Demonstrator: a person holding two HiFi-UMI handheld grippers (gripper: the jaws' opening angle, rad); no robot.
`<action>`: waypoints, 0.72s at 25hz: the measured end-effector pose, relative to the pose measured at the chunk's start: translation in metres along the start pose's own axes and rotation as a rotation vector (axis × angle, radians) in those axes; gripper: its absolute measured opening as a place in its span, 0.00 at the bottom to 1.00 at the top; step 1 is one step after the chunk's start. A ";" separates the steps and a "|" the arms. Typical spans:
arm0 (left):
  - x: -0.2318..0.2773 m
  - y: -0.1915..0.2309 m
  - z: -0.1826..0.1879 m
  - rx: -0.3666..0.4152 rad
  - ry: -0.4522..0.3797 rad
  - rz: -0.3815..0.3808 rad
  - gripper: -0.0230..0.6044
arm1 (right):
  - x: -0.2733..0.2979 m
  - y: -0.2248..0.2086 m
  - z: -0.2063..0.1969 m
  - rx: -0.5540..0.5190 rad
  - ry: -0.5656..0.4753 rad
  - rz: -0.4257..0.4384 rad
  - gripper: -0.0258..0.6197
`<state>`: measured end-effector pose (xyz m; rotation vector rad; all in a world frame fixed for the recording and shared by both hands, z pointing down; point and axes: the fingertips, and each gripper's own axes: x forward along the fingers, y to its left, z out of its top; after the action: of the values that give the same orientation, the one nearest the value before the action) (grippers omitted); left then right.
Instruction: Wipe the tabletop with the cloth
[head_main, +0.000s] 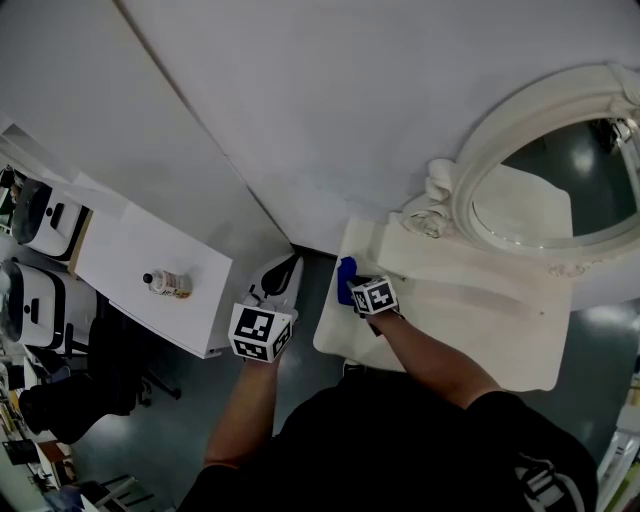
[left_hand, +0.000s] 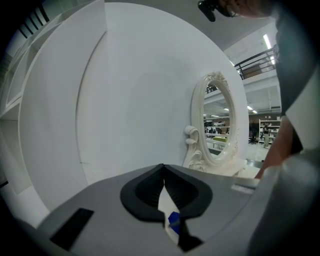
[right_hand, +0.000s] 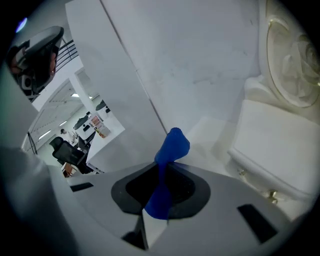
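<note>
A blue cloth (head_main: 345, 270) hangs pinched in my right gripper (head_main: 351, 286) over the left end of the white tabletop (head_main: 480, 330). In the right gripper view the cloth (right_hand: 172, 145) sticks up and out of the jaws of this gripper (right_hand: 164, 169), which is shut on it, with the tabletop (right_hand: 210, 132) below. My left gripper (head_main: 284, 270) is off the table's left edge, over the floor gap. Seen from the left gripper view, that gripper (left_hand: 162, 172) is shut and holds nothing.
An oval mirror (head_main: 545, 170) in a carved white frame stands at the back right of the table, against the white wall (head_main: 330, 90). To the left stands a white side table (head_main: 150, 265) with a bottle (head_main: 167, 284), white devices (head_main: 45, 215) and an office chair (head_main: 90, 390).
</note>
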<state>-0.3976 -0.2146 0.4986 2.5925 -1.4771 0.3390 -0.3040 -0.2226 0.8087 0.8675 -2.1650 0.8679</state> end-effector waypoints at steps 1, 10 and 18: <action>-0.001 0.001 -0.002 -0.001 0.004 -0.003 0.06 | 0.003 0.000 -0.004 0.005 0.012 -0.007 0.11; -0.009 0.004 -0.014 -0.007 0.017 -0.022 0.06 | 0.016 -0.005 -0.033 0.023 0.082 -0.067 0.11; -0.002 -0.013 -0.016 -0.002 0.023 -0.059 0.06 | -0.001 -0.035 -0.060 0.069 0.110 -0.138 0.11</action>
<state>-0.3894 -0.2030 0.5136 2.6147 -1.3900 0.3592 -0.2580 -0.1969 0.8542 0.9681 -1.9662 0.9041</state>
